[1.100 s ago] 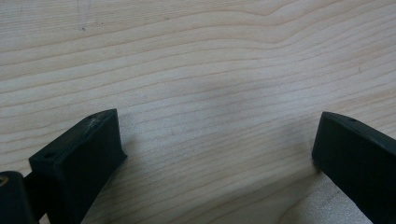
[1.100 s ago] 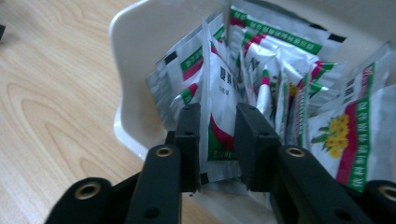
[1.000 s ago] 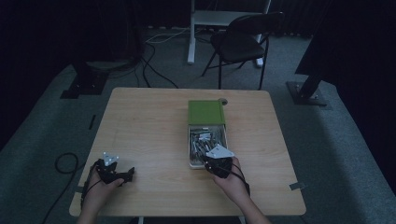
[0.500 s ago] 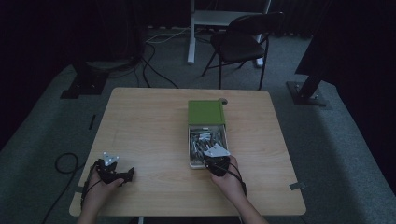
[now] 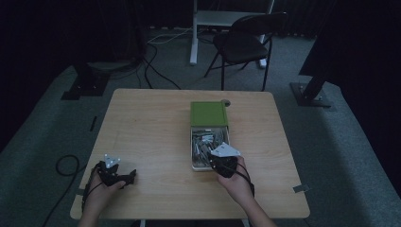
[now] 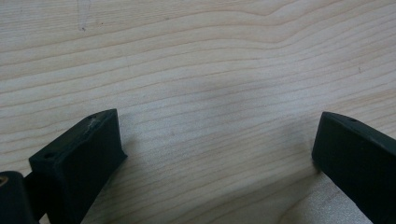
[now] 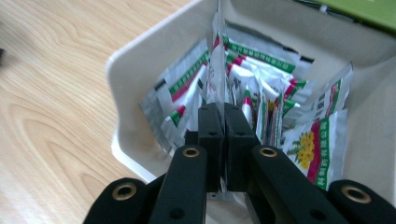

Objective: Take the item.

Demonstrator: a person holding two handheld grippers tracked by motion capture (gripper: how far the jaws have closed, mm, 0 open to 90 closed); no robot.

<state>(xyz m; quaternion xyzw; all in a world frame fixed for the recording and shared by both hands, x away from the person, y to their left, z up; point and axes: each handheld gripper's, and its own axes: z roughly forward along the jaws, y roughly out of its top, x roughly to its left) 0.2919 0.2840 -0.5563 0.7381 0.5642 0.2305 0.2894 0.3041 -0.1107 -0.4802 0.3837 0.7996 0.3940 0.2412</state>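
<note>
A white box sits mid-table, holding several foil sachets printed in red and green, with its green lid at the far end. My right gripper reaches into the near end of the box. Its jaws have just been closing. In the right gripper view the right gripper is shut on the edge of one upright foil sachet, and more sachets are packed beside it. My left gripper rests near the table's front left. In its own view the left gripper is open over bare wood.
The wooden table has bare room to the left of the box and along the front. A small round object lies by the lid's far corner. Beyond the table stand a dark folding chair and cables on the floor.
The right gripper has shifted slightly at the box's near end. The left hand has kept still.
</note>
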